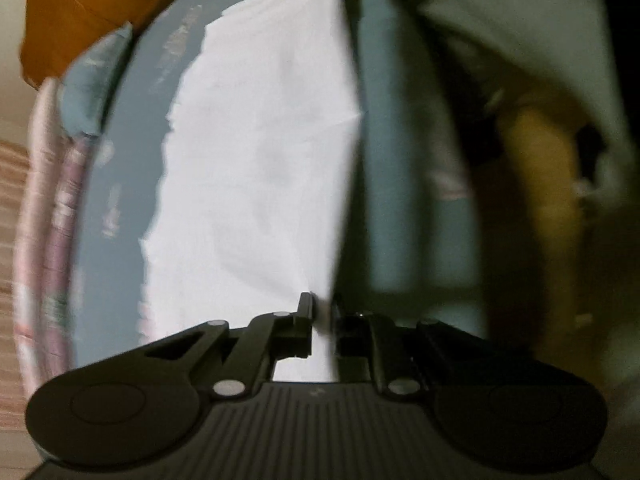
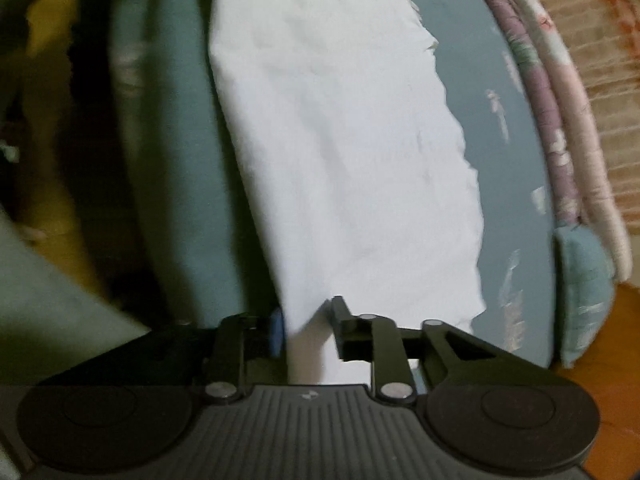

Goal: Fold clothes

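While both views smear with motion blur, the grip state is readable: the left black two-finger gripper (image 1: 322, 312) is clenched on an edge of the white rumpled fabric garment (image 1: 256, 168), and the right black two-finger gripper (image 2: 306, 320) is pinching another edge of that white garment (image 2: 340, 140).

Garment runs from 6 o'clock up to 12 in each view, stretched between the two grips over the blue-grey patterned bed sheet (image 1: 120, 184). Its far ragged edge sits at 9 o'clock on the left view and 3 on the right. Whether that edge rests on the sheet is unclear.

Step, as I read it: carrying a held edge across for a fold, or lifting to spread; can't separate those.

Next move needs even tension, both grips level, and a held edge aligned before letting go.
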### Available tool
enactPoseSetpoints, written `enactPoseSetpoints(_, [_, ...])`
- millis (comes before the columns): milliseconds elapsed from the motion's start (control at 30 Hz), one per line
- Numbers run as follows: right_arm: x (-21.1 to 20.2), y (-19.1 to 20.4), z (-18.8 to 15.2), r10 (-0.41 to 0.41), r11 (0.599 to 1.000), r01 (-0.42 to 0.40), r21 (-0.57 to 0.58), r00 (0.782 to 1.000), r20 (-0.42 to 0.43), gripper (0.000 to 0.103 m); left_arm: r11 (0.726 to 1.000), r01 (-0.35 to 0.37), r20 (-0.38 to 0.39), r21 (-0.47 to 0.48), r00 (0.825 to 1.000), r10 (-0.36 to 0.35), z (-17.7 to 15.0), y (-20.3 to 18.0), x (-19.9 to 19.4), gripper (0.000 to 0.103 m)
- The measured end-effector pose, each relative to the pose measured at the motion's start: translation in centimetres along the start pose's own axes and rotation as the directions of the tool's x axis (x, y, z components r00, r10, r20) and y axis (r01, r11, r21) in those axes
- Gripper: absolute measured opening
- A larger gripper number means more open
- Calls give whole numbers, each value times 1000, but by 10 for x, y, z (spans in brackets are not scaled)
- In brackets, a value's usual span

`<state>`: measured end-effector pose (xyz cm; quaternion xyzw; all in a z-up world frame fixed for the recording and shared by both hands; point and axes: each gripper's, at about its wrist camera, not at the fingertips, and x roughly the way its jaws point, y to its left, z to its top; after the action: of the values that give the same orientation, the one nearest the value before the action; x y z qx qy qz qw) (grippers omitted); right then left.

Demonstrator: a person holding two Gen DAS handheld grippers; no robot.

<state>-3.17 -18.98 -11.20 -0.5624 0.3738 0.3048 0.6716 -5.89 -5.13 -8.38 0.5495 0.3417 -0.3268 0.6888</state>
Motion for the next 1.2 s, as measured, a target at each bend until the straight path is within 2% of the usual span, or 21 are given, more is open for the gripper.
enactPoseSetpoints(33, [-8,-4,-5,22,1000,-22,17,1000,3,34,999,44,7,-21,999,-44,-4,3,-8,13])
enactPoseSetpoints(133, [-29,-28,-17,66,985,-73,154,996,51,37,985,79,29,-152,997,-76,-13,29,-22,13])
enactPoseSetpoints(200, [-38,-49,-24,83,953,-110,281,991,109,43,963,91,50,-255,995,-81,-19,50,-26,20])
enactPoseSetpoints(267, [-37,-66,-29,92,895,-155,418,982,166,45,916,99,74,-390,994,-76,-22,69,-19,32])
enactPoseSetpoints(300, [-31,-74,-30,102,855,-181,486,977,186,45,885,104,86,-453,994,-73,-23,78,-15,34])
enactPoseSetpoints(367, [-14,-81,-34,120,779,-221,586,971,206,45,847,131,84,-516,991,-103,-30,78,-4,35])
enactPoseSetpoints(433, [5,-75,-42,146,719,-240,652,970,197,45,803,156,84,-575,988,-132,-38,78,6,35])
enactPoseSetpoints(500, [22,-65,-51,169,678,-240,694,971,171,46,754,179,87,-631,983,-161,-45,79,16,35])
enactPoseSetpoints(600, [20,-63,-71,165,601,-259,756,966,200,50,673,209,94,-709,975,-203,-56,79,32,43])
enactPoseSetpoints(700, [7,-65,-75,113,570,-243,785,969,218,52,643,195,86,-741,977,-197,-65,89,25,45])
enactPoseSetpoints(767, [5,-77,-76,71,531,-257,808,963,259,57,617,177,102,-767,983,-155,-64,101,21,51])
enactPoseSetpoints(833, [6,-89,-71,9,490,-269,829,953,304,73,592,177,139,-786,984,-109,-53,112,21,56])
enactPoseSetpoints(867, [10,-93,-70,-18,453,-278,847,947,321,87,580,184,161,-794,983,-92,-48,119,25,62])
enactPoseSetpoints(900, [16,-97,-71,-43,405,-290,867,941,335,96,568,192,182,-801,981,-75,-43,125,28,64])
enactPoseSetpoints(1000, [35,-109,-72,-121,257,-327,909,923,366,99,502,232,235,-833,970,-58,-31,133,43,68])
enactPoseSetpoints(1067, [49,-106,-78,-126,185,-321,929,930,347,99,464,240,246,-853,968,-49,-33,132,57,69])
enactPoseSetpoints(1100, [57,-103,-82,-122,153,-314,937,935,333,99,452,216,221,-865,974,-42,-35,129,61,69])
enactPoseSetpoints(1133, [59,-103,-84,-126,139,-305,942,938,322,98,450,154,162,-880,987,-22,-40,128,69,69])
enactPoseSetpoints(1167, [58,-104,-85,-136,137,-296,945,940,314,97,445,94,103,-891,995,-4,-45,127,77,79])
enactPoseSetpoints(1200, [56,-104,-86,-146,134,-287,948,941,306,97,407,106,115,-907,993,-2,-55,129,79,85])
